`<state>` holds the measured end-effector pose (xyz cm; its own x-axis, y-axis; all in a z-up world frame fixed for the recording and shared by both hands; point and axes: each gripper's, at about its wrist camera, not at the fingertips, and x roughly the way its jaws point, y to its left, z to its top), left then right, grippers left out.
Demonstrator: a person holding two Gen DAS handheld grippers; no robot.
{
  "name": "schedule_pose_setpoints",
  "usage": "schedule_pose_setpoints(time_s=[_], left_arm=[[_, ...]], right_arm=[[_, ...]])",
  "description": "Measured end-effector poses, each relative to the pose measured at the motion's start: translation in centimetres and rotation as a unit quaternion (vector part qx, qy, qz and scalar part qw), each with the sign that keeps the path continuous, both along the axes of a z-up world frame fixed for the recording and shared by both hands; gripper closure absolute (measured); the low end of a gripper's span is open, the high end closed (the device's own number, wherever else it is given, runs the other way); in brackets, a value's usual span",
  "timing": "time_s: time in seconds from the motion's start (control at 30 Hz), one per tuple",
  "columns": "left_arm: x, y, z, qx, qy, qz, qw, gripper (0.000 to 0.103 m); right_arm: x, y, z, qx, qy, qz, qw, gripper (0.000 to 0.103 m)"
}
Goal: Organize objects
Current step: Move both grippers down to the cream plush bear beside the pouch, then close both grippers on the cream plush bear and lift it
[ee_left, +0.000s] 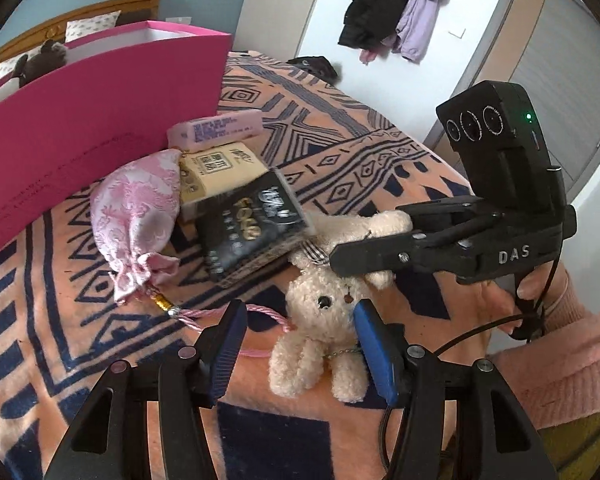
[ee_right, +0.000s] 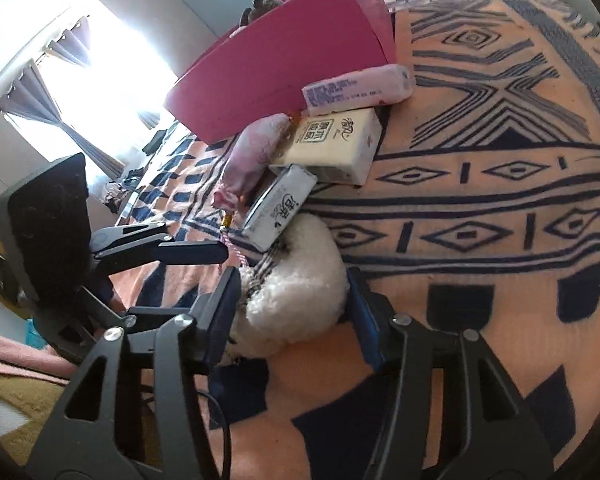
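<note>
- Plainly set for a two-handed pickup of the cream plush rabbit (ee_left: pixel 324 340), lying on the patterned blanket (ee_left: pixel 380 152) at the near end of the clutter.
- Right gripper (ee_right: pixel 290 312) straddling the rabbit's fluffy body, jaws at a middling gap; near pad against the fur, far pad at its edge. Cannot tell whether really pinched or only bracketed.
- Left gripper (ee_left: pixel 300 344) low over the toy's face, jaws partly apart; one blue pad touching the head's side, the other clear of it over the pink cord (ee_left: pixel 260 312). Nothing gripped there.
- Probably angled in from opposite sides so as not to collide above so small a toy.
- Pink gift bag (ee_left: pixel 92 112) standing upright and open-topped just behind the pile, likely the destination, hence everything gathered at its foot.
- Still outside the bag: pink satin pouch (ee_left: pixel 136 216), cream tissue pack (ee_left: pixel 220 172), dark tissue pack (ee_left: pixel 252 224), pink tissue pack (ee_left: pixel 216 130), all leaning on each other.
- Dark pack overlapping the rabbit's ear, so a straight lift may drag or tip it.
- Something furry and dark already poking out of the bag's top.
</note>
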<state>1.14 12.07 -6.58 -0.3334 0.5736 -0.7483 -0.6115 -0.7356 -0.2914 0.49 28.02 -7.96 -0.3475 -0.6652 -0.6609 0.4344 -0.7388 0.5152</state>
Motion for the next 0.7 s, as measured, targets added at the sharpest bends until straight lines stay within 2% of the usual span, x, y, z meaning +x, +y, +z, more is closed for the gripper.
schedule_pose_setpoints(time_s=[0.1,0.2,0.3,0.4,0.6,0.7], left_arm=[[0.1,0.4,0.3,0.013,-0.005,-0.011,0.9998,0.045],[0.0,0.5,1.0,0.039,-0.007,-0.018,0.9990,0.045],[0.0,0.7,2.1,0.056,0.003,-0.023,0.9982,0.045],[-0.2,1.1,3.3,0.056,0.022,-0.021,0.9980,0.045],[-2.7,0.3,6.2,0.046,0.055,0.021,0.9972,0.047],[-4.6,-0.6,7.4,0.043,0.063,0.045,0.9961,0.056]], right_arm=[[0.4,0.5,0.7,-0.001,0.009,-0.004,1.000,0.063],[0.7,1.0,2.6,0.004,0.037,-0.008,0.999,0.064],[0.9,1.5,4.8,0.008,0.069,-0.013,0.998,0.064],[0.3,1.4,7.3,0.004,0.100,-0.010,0.995,0.064],[-2.1,0.0,10.8,0.008,0.160,0.005,0.987,0.064],[-3.7,-0.8,12.4,0.005,0.177,0.017,0.984,0.064]])
